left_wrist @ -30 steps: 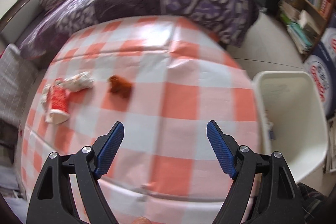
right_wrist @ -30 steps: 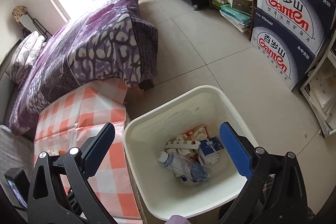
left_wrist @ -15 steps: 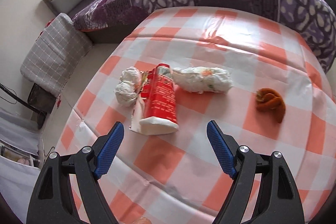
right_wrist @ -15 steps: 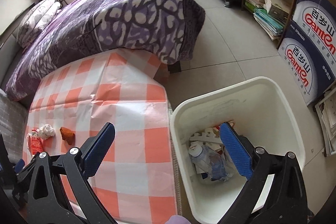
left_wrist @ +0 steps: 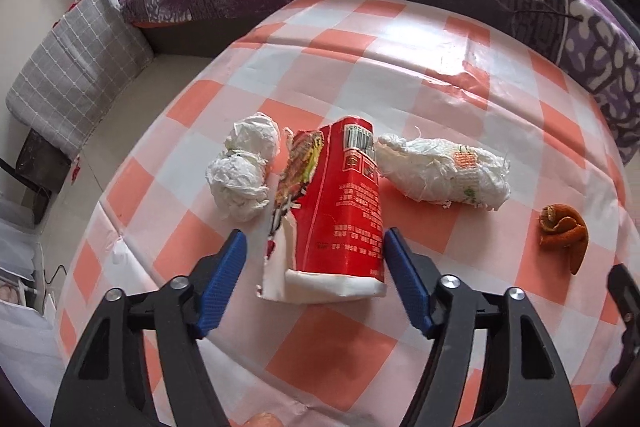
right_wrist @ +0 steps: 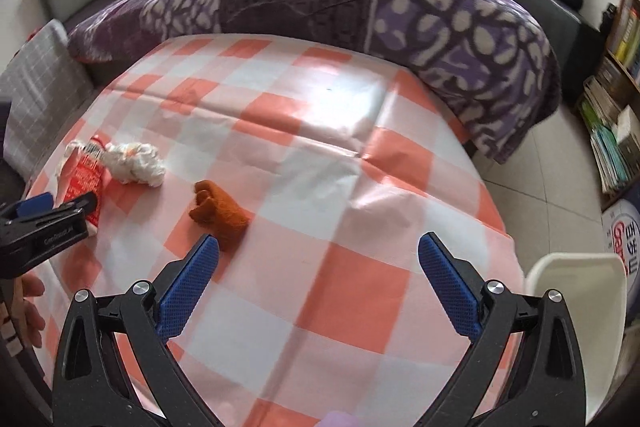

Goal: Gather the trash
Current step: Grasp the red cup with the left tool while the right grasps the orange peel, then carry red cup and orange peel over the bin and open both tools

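A flattened red carton (left_wrist: 336,211) lies on the orange-checked table (left_wrist: 400,75). My left gripper (left_wrist: 314,247) is open with its jaws on either side of the carton's near end; the right jaw touches its edge. A crumpled white tissue (left_wrist: 244,171) lies left of the carton, a white wrapper wad (left_wrist: 444,171) right of it, and an orange peel (left_wrist: 564,231) farther right. In the right wrist view my right gripper (right_wrist: 318,259) is open and empty above the table, just right of the peel (right_wrist: 220,211). The carton (right_wrist: 80,179) and left gripper (right_wrist: 44,215) show at far left.
A white trash bin (right_wrist: 576,307) stands at the table's right edge. A bed with a purple blanket (right_wrist: 320,3) lies behind the table. A grey cushion (left_wrist: 76,75) is at the left. Bookshelves (right_wrist: 616,107) stand at the right.
My left gripper has moved in low over the carton, now between its jaws. My right gripper has swung left from the bin to over the table, near the peel.
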Demonstrator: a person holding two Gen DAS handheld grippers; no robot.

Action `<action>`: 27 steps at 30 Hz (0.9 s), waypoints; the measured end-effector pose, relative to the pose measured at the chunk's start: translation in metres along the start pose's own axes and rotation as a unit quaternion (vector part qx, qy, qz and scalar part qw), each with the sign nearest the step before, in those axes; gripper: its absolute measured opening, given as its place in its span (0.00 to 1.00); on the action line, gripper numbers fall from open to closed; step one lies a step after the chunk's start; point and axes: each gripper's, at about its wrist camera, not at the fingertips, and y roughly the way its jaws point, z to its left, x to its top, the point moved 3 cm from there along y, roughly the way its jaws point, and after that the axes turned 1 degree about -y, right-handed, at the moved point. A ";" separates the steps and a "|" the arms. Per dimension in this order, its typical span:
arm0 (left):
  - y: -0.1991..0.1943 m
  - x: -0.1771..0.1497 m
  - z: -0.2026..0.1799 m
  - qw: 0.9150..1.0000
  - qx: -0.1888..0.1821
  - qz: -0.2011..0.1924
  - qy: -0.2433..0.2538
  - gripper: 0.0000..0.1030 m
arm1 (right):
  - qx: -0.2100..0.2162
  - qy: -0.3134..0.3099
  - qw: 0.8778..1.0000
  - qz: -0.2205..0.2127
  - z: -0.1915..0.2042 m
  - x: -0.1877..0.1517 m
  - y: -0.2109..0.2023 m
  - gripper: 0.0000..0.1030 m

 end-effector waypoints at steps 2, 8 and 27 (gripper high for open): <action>0.004 -0.001 0.000 1.000 -0.012 0.010 0.003 0.53 | 0.012 -0.024 1.000 0.002 0.013 0.001 0.008 0.93; -0.003 -0.004 0.002 0.999 -0.034 0.005 0.002 0.44 | 0.049 -0.047 0.998 0.008 0.038 0.002 0.021 0.85; -0.039 -0.006 0.025 0.998 -0.051 -0.028 -0.036 0.44 | 0.070 -0.035 0.997 -0.005 0.053 0.009 0.026 0.18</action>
